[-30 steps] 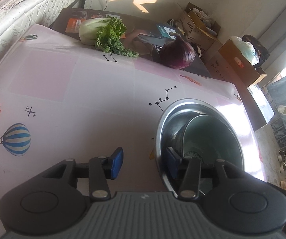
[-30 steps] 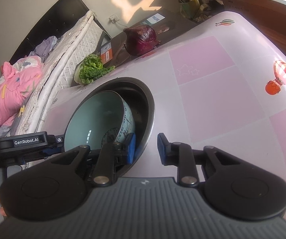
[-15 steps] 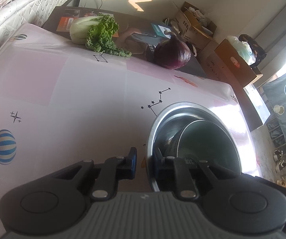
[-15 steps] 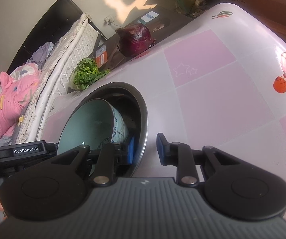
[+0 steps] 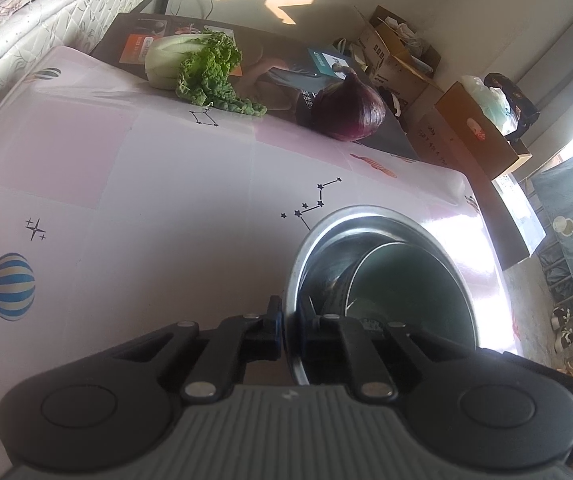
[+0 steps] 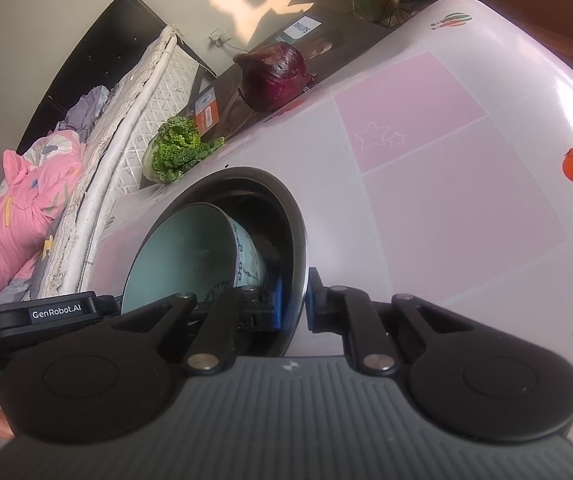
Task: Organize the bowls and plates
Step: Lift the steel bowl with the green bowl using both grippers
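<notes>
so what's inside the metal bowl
A pale green ceramic bowl leans tilted inside the metal bowl. Whatever lies beneath it on the metal bowl's bottom is covered.

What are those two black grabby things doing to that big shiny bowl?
A person is holding a grabber in each hand. The left gripper and the right gripper have just closed, each pinching the rim of the metal bowl from opposite sides. A pale green bowl sits tilted inside it. The metal bowl looks as if it rests on the pink tablecloth, not yet lifted. A leafy cabbage and a red onion lie at the far edge.
</notes>
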Tool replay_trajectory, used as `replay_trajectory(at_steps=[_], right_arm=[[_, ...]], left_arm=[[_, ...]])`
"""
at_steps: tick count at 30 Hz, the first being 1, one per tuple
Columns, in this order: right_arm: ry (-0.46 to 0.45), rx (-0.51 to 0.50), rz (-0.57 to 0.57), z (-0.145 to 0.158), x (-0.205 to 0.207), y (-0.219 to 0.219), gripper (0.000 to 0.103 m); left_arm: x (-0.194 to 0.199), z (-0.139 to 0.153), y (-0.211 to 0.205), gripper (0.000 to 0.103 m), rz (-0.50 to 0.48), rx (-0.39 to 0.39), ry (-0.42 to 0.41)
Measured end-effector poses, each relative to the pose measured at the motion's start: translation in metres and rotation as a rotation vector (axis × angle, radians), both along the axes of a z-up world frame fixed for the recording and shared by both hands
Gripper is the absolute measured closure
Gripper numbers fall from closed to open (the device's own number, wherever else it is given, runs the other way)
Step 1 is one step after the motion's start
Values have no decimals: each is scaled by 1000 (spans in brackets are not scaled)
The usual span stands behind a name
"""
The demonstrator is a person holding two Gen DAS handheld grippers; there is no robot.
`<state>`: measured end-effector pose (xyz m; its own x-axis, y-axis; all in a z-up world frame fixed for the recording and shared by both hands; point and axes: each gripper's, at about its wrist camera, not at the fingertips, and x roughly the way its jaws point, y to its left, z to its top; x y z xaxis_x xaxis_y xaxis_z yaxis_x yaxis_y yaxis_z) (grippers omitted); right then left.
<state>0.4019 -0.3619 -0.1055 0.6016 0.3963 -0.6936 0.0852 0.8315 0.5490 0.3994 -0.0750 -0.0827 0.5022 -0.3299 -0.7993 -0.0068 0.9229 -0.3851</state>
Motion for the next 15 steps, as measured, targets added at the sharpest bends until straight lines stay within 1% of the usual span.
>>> replay_trajectory(at_steps=[7, 15], right_arm=[[-24, 1, 0, 9, -4, -1, 93], [-39, -5, 0, 26, -9, -2, 93]], left_arm=[[-5, 16, -4, 95, 0, 12, -51], [-15, 30, -4, 95, 4, 11, -67]])
